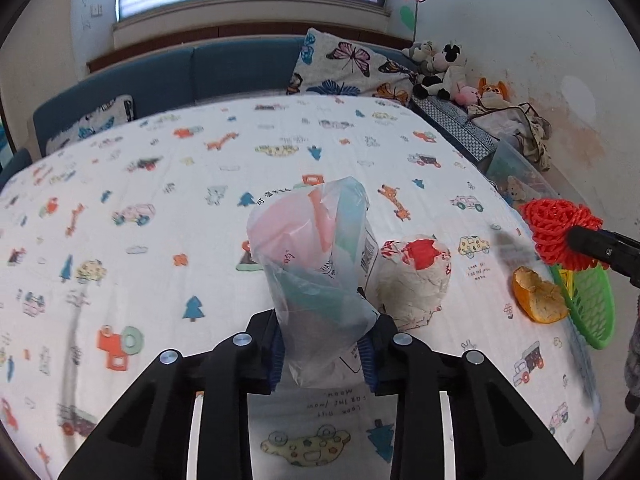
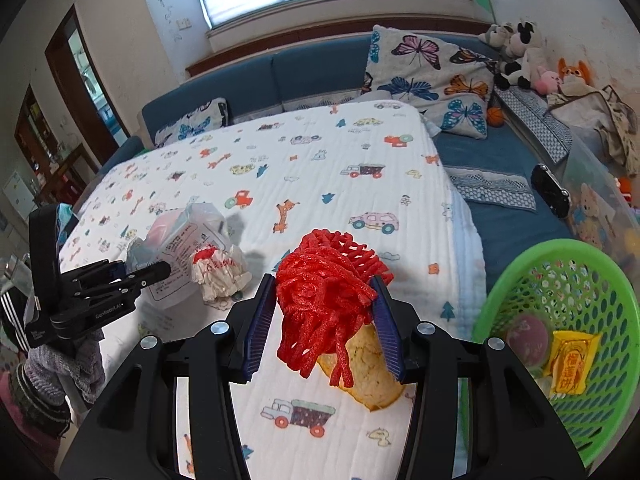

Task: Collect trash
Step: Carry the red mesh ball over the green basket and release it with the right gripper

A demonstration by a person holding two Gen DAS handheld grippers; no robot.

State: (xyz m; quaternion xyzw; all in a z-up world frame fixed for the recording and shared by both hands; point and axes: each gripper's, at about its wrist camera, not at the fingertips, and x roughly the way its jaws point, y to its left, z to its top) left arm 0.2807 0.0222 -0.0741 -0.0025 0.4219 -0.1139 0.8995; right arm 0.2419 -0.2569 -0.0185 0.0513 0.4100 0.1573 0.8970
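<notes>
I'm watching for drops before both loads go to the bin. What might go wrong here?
The red foam net hangs loose strands below the right gripper; they might snag the green basket rim. The plastic bag in the left gripper looks slippery and top-heavy, so it might slide out.

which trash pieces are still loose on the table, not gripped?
Two: the crumpled paper wrapper with red print and the orange peel. The plastic bag sits in the left gripper; the red foam net sits in the right gripper.

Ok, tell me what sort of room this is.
Probably a home living room or child's room: a blue sofa with a butterfly cushion, plush toys in the corner, and a table under a cartoon-print cloth.
</notes>
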